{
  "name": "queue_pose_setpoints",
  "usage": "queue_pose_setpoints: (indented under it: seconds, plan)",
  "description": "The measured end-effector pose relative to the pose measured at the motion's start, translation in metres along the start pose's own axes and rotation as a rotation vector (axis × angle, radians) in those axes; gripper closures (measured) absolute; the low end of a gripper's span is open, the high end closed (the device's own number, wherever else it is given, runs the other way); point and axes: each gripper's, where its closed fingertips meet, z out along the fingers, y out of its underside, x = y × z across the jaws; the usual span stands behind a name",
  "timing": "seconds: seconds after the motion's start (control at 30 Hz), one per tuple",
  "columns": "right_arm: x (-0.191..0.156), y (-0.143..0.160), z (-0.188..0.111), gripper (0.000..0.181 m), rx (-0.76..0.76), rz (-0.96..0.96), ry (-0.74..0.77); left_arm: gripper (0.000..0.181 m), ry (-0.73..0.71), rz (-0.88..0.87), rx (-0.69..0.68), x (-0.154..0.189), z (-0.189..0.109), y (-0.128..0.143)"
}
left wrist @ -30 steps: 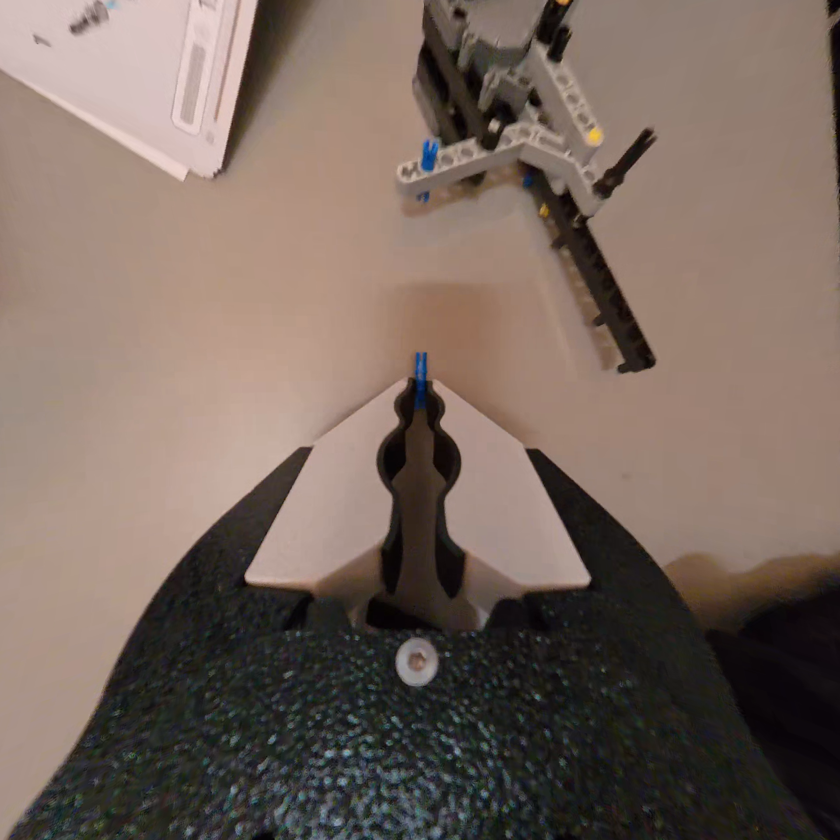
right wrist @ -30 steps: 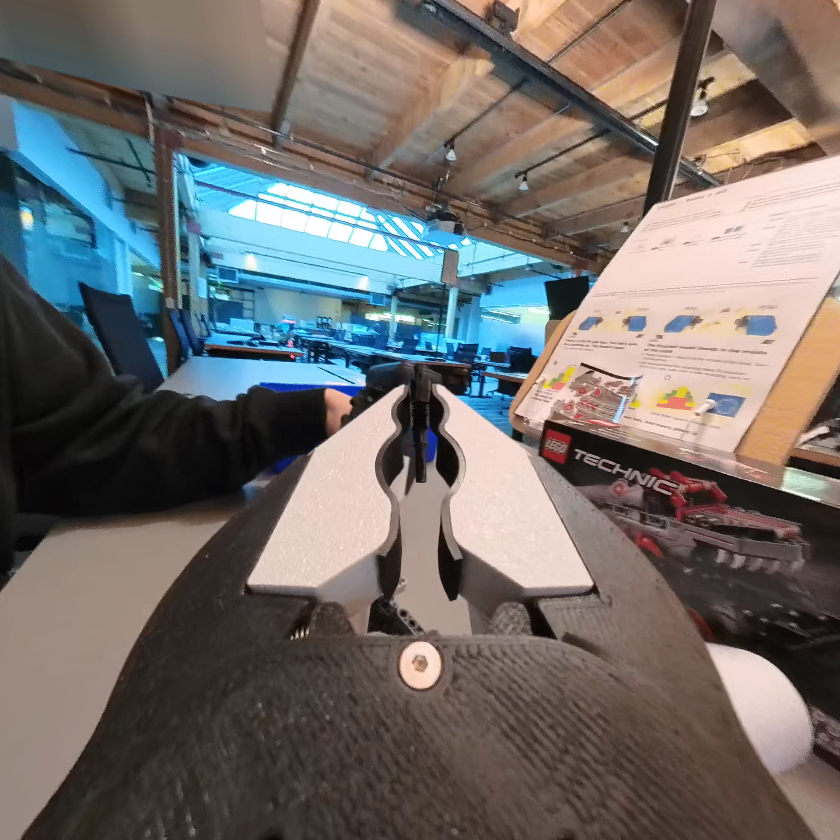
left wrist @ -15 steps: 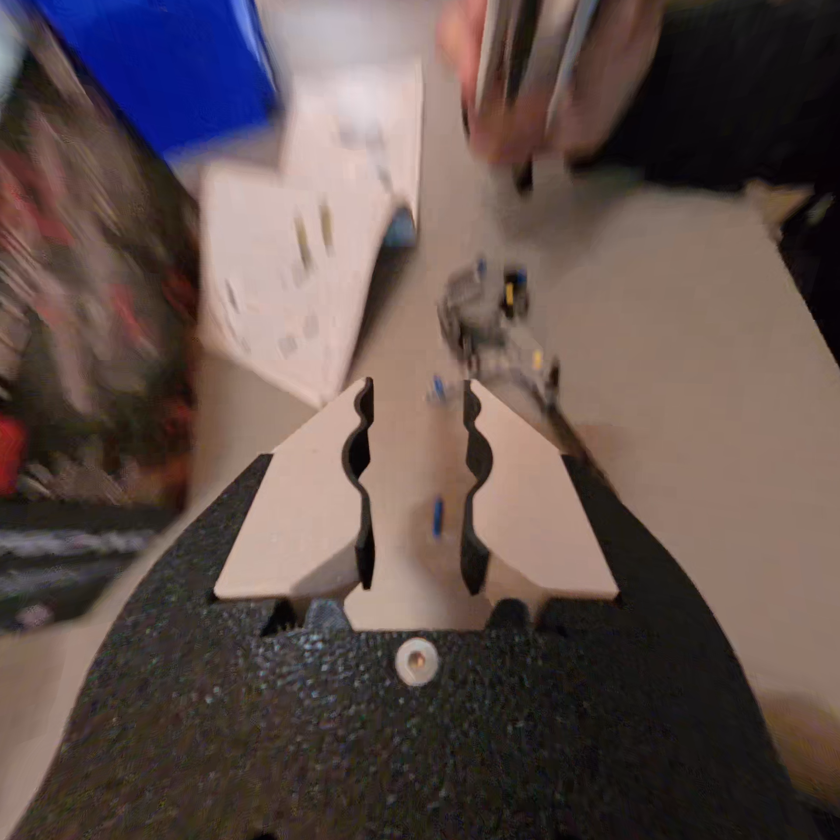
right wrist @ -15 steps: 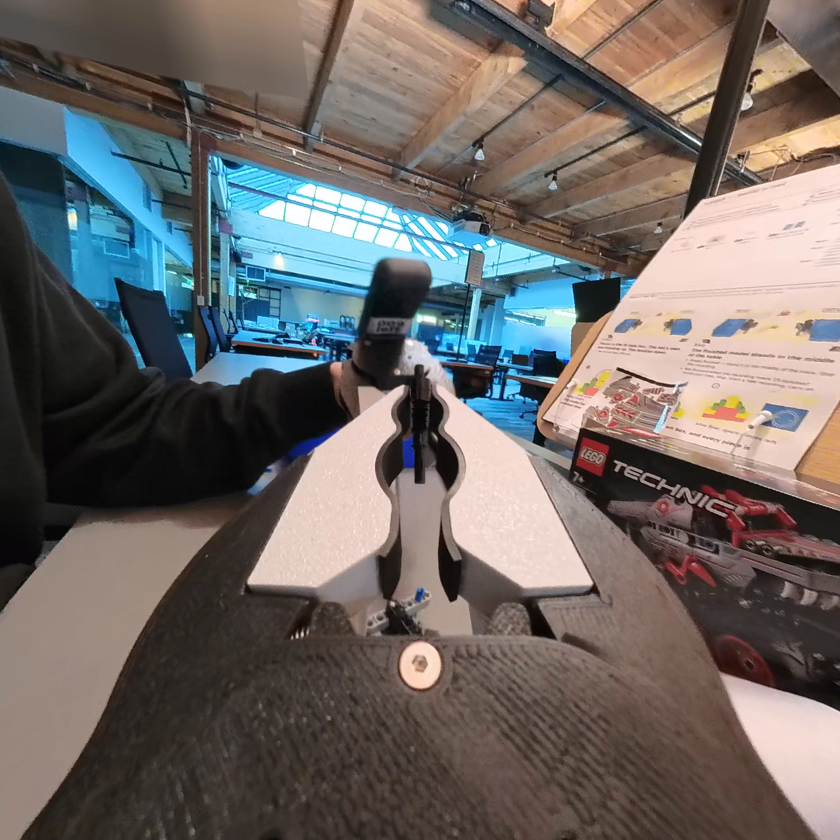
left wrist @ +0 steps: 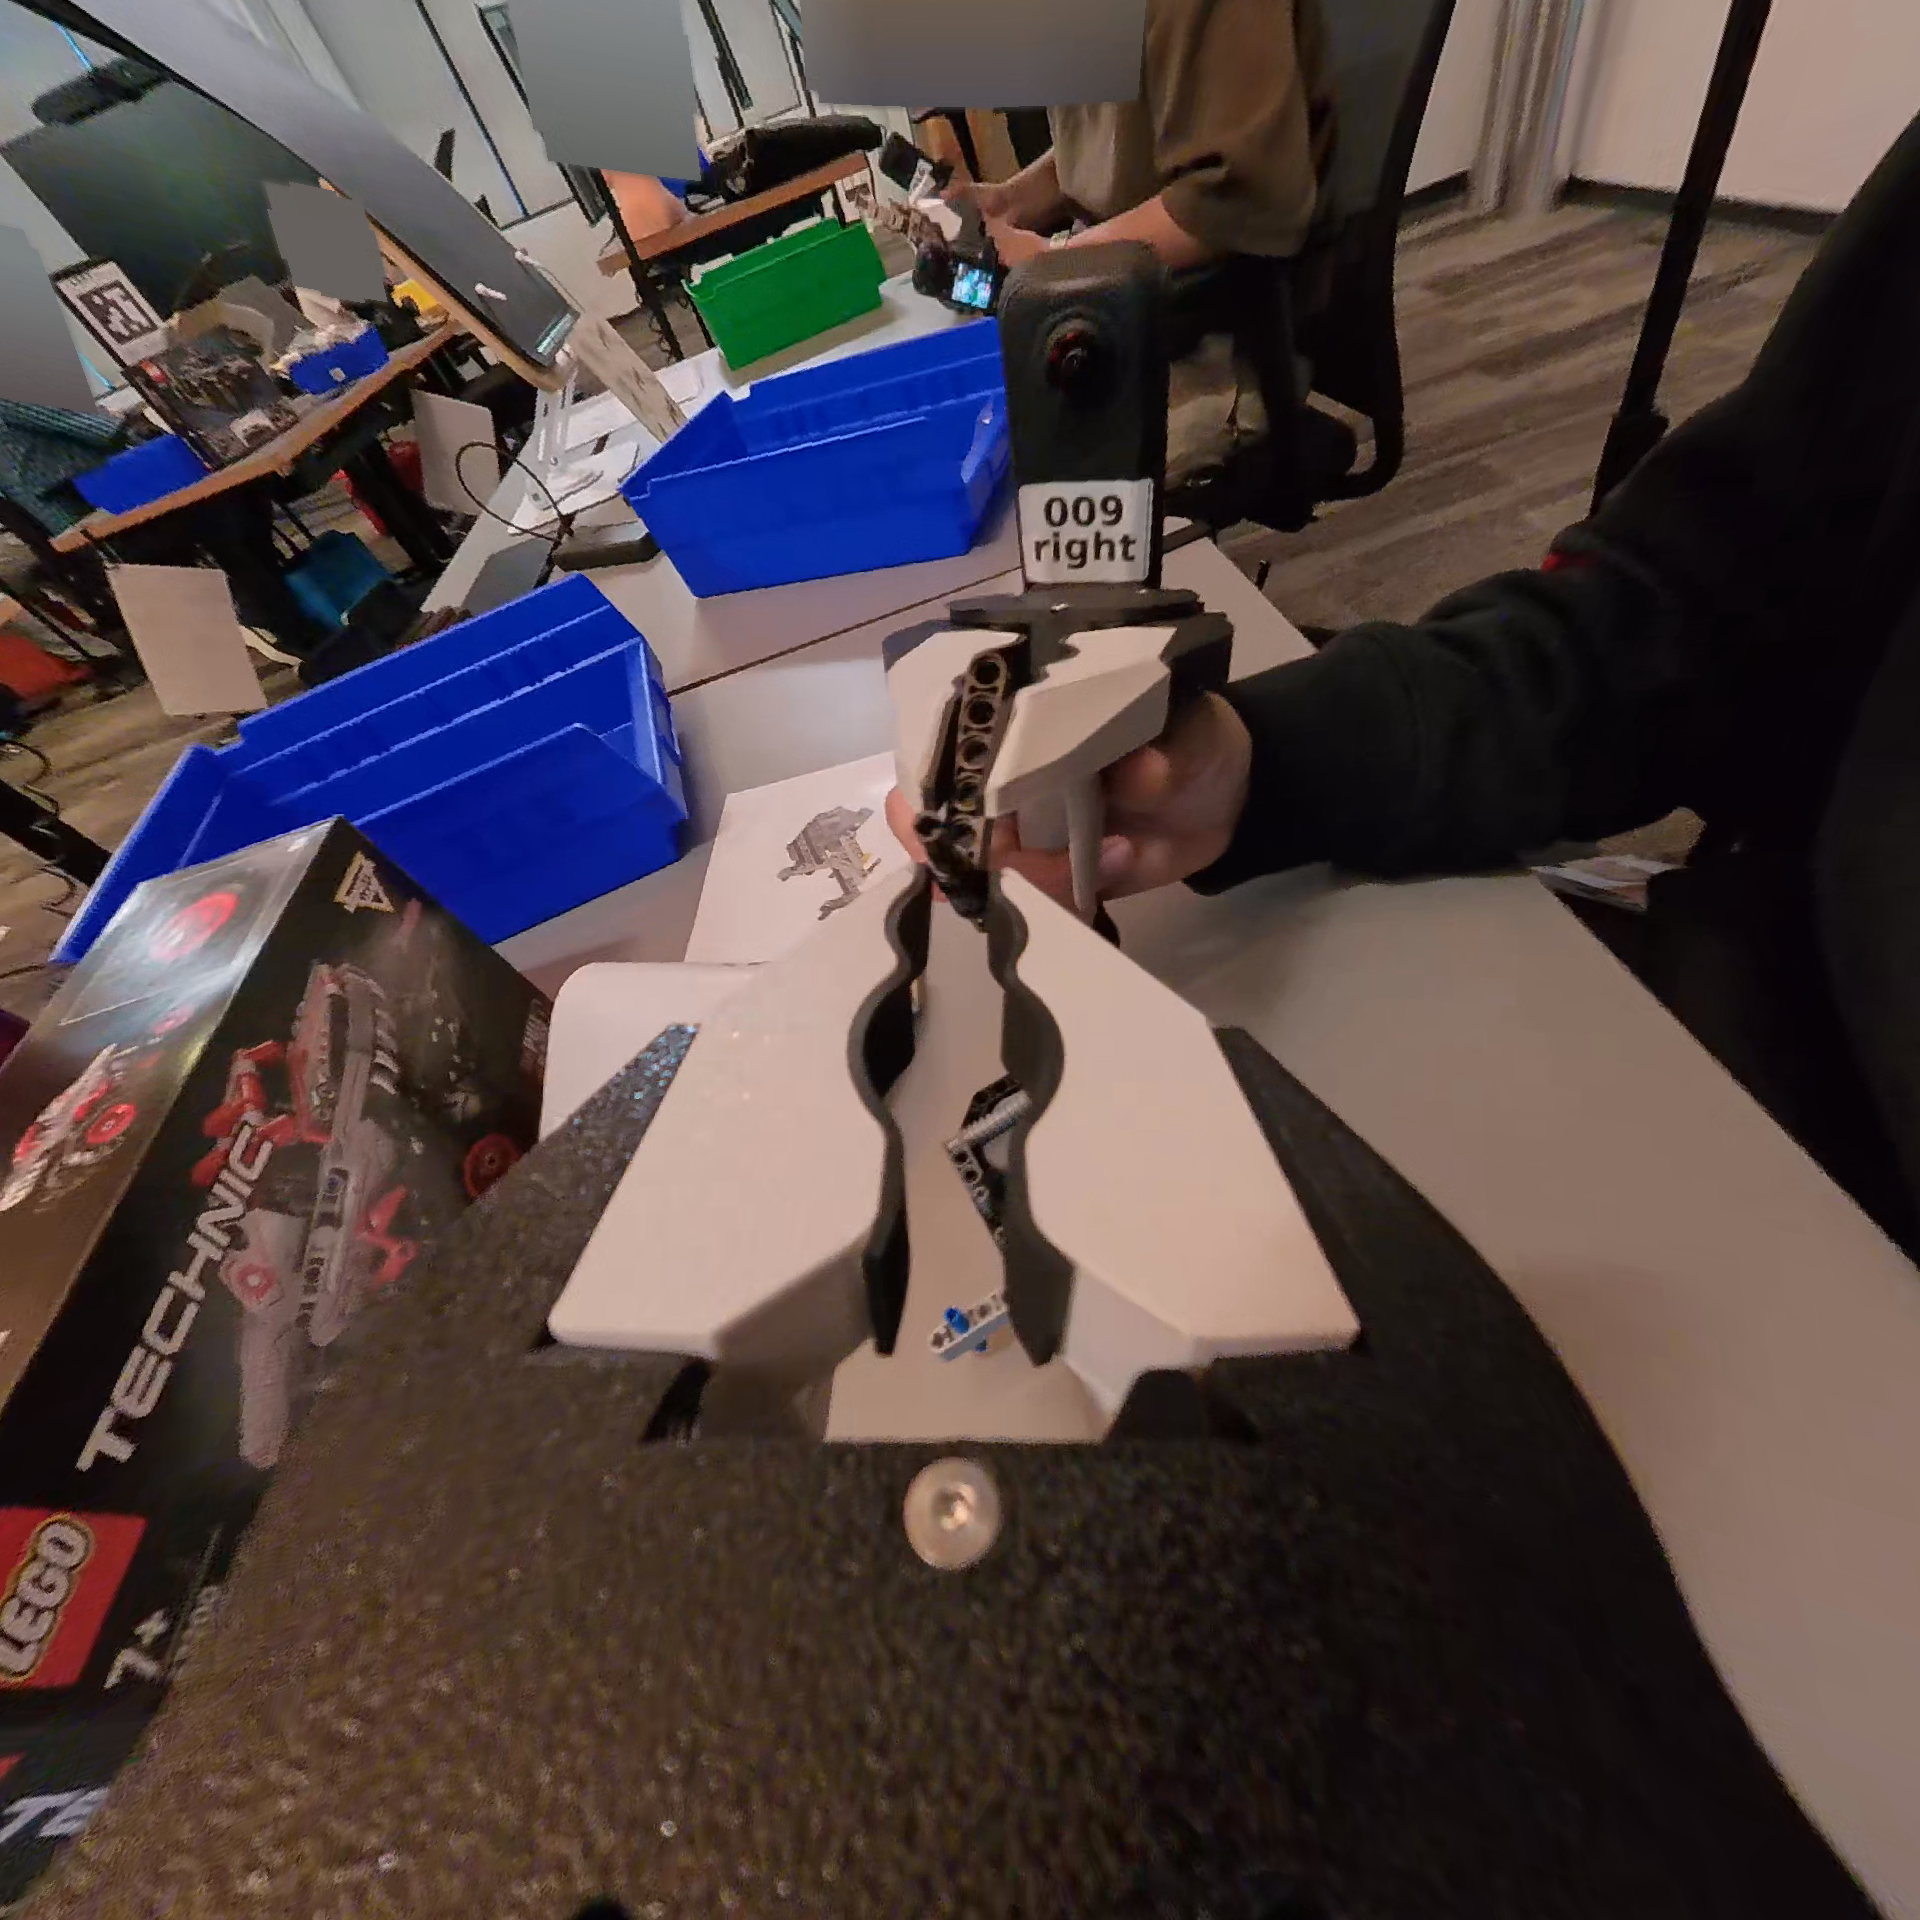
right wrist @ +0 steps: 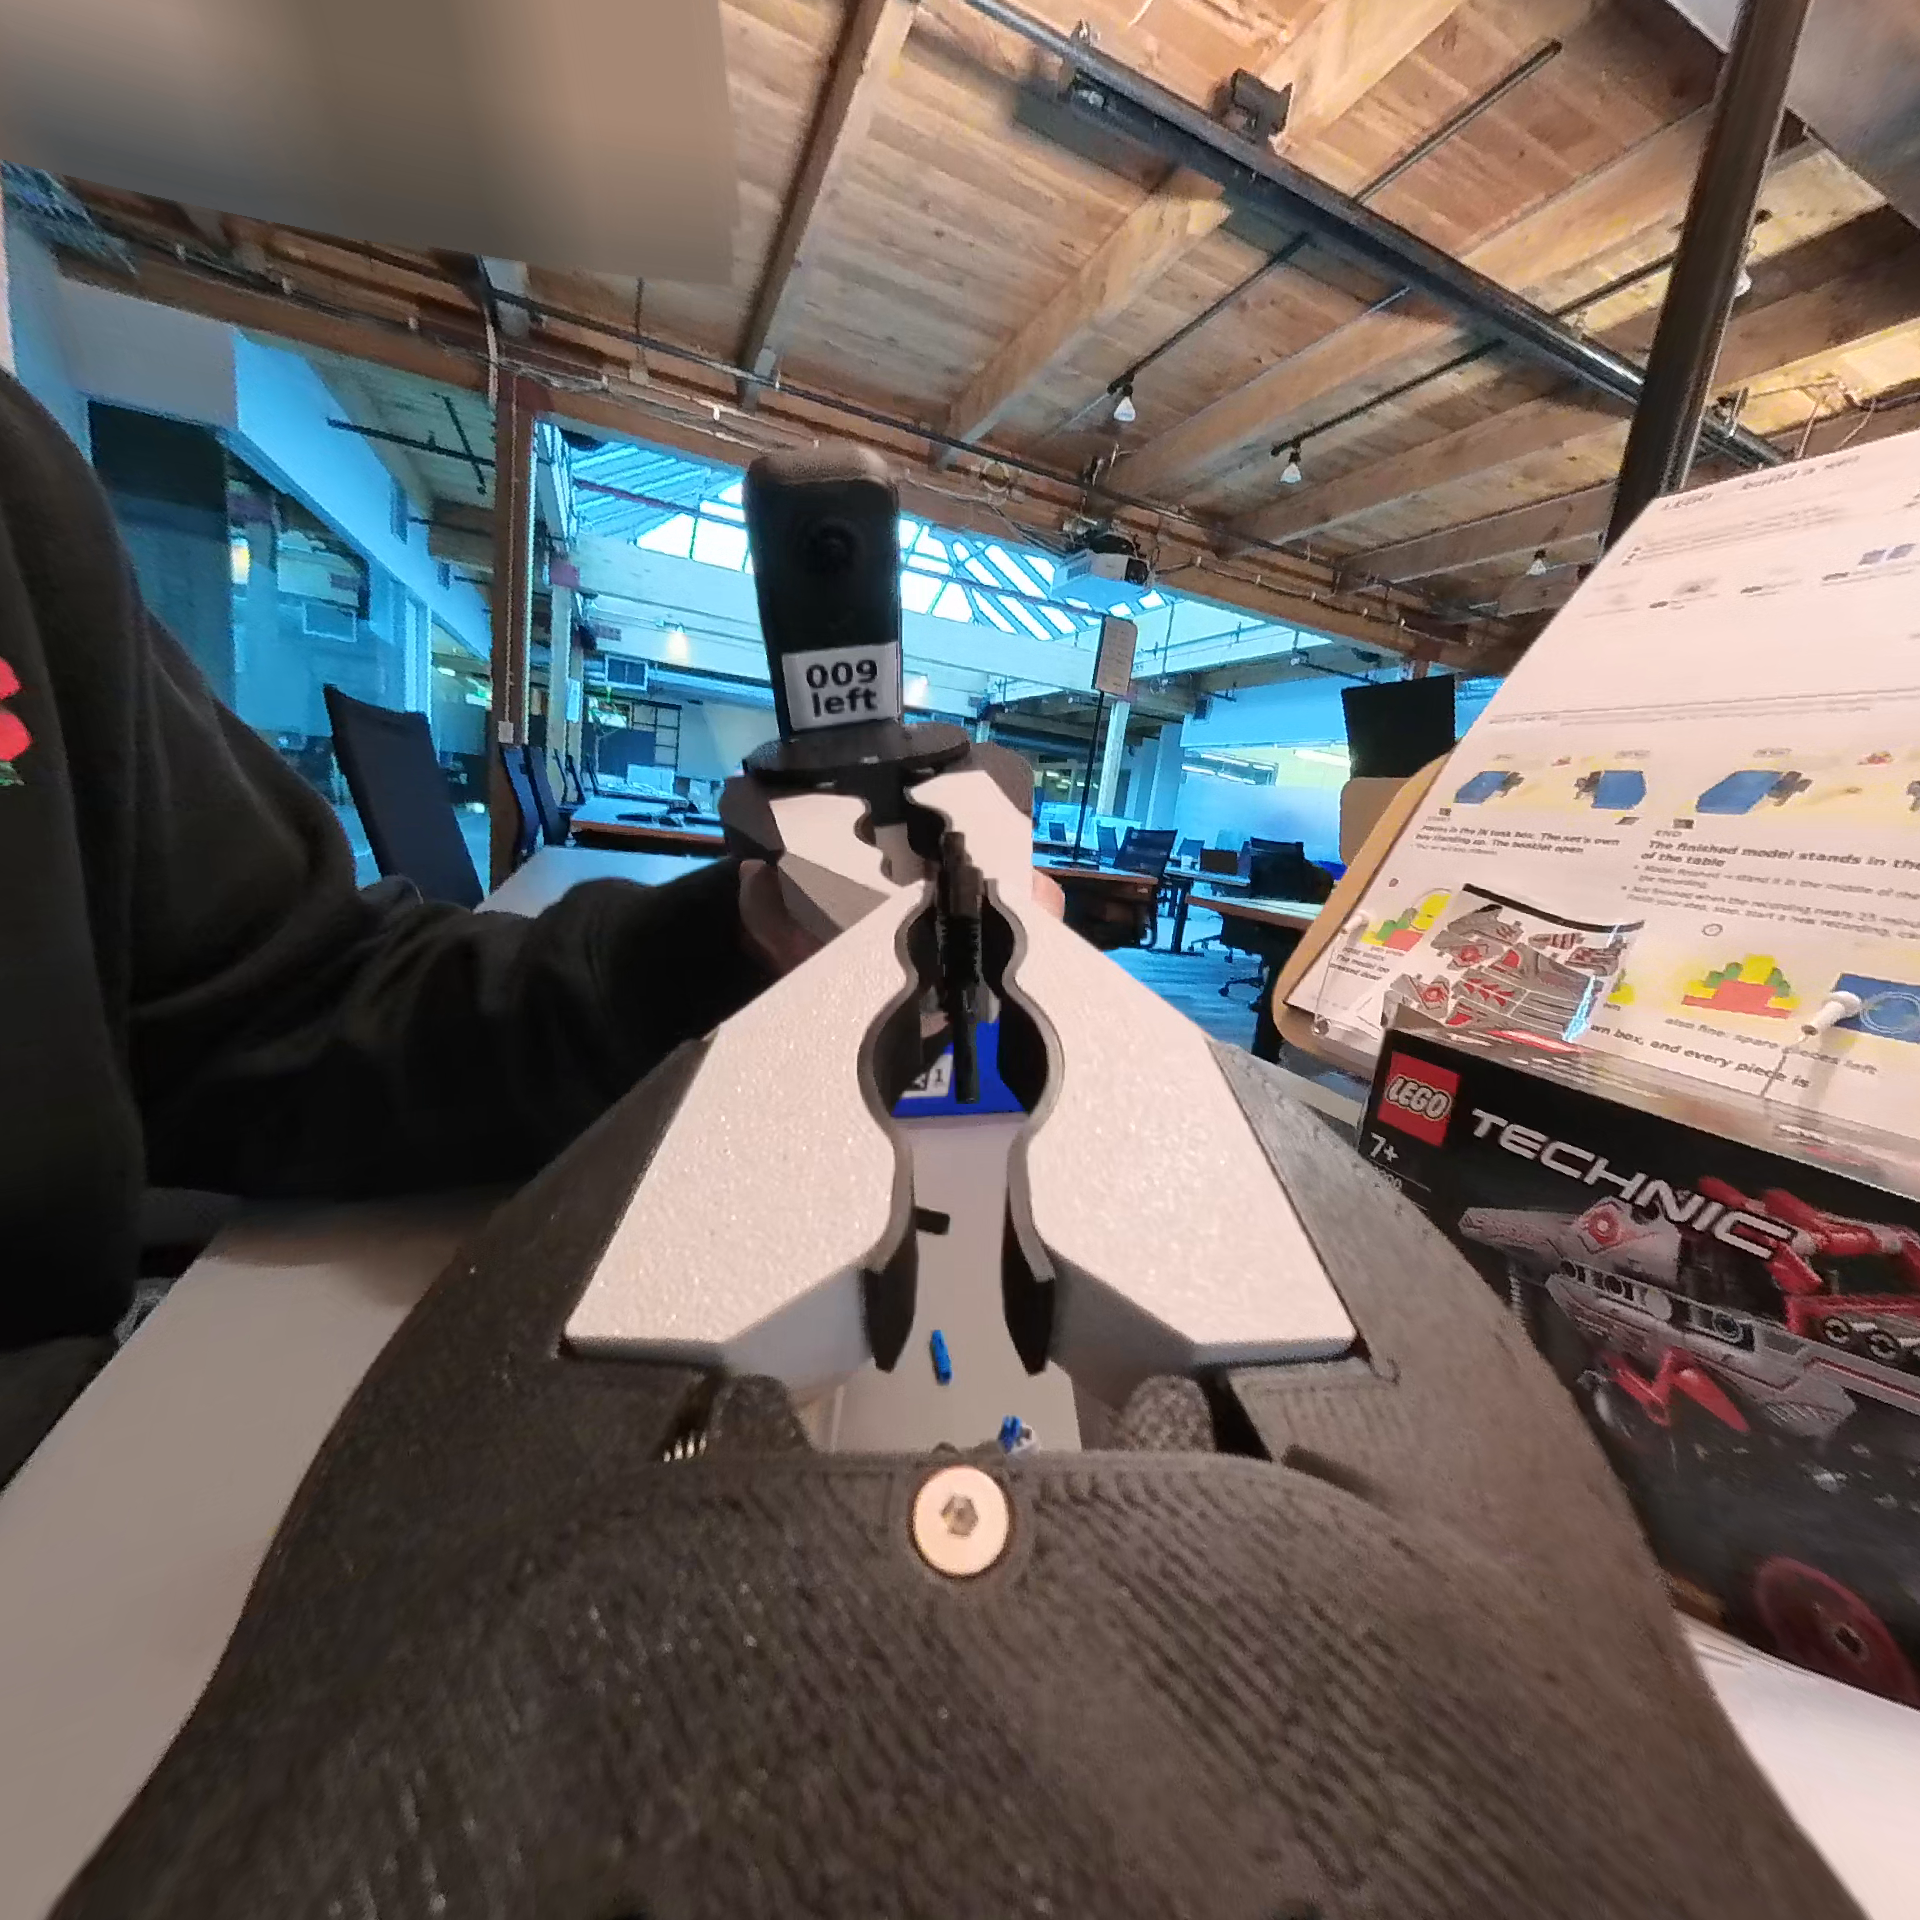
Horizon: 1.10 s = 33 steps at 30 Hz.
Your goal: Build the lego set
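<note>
My right gripper [right wrist: 958, 894] is shut on a black holed beam [right wrist: 961, 987] and holds it up above the table. In the left wrist view it faces me [left wrist: 961, 821] with the beam [left wrist: 975, 727] hanging down from it. My left gripper [left wrist: 956, 904] has its jaws narrowed to the beam's width around the beam's lower end. It also shows in the right wrist view [right wrist: 920, 847]. A small blue pin [right wrist: 940, 1356] lies loose on the table. Part of the grey and black model [left wrist: 966, 1330] shows below, between my left fingers.
The red and black set box [left wrist: 208, 1143] stands at the left of the grey table [left wrist: 1455, 1091]. The instruction booklet [left wrist: 800, 862] and two blue bins [left wrist: 468, 769] lie beyond. A poster board [right wrist: 1714, 810] leans over the box. People sit at farther tables. Only a small space, under 4 cm, lies between the two pairs of fingers.
My left gripper let go of the blue pin, opened, swung up from facing the table to face the right gripper, and narrowed around the beam. The right gripper kept the beam.
</note>
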Motion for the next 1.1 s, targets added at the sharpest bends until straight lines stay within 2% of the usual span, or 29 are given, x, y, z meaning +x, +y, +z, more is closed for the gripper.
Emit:
queue_pose_setpoints:
  seconds: [0.1,0.3,0.63,0.77,1.1]
  plan:
    - [-0.004,0.005,0.001,0.176,-0.052,-0.031,-0.021,0.176,0.016,0.031,-0.027,0.002,-0.004,0.004]
    - [-0.009,0.028,0.003,0.176,-0.246,-0.103,-0.039,0.176,0.016,0.119,-0.191,0.004,-0.014,0.022]
    - [-0.013,0.040,0.005,0.171,-0.304,-0.146,-0.050,0.176,0.025,0.128,-0.248,0.006,-0.016,0.028]
    - [-0.011,0.043,0.005,0.176,-0.334,-0.162,-0.034,0.176,0.022,0.144,-0.264,0.006,-0.016,0.030]
    - [-0.011,0.040,0.005,0.176,-0.301,-0.163,-0.031,0.176,0.026,0.141,-0.236,0.005,-0.019,0.028]
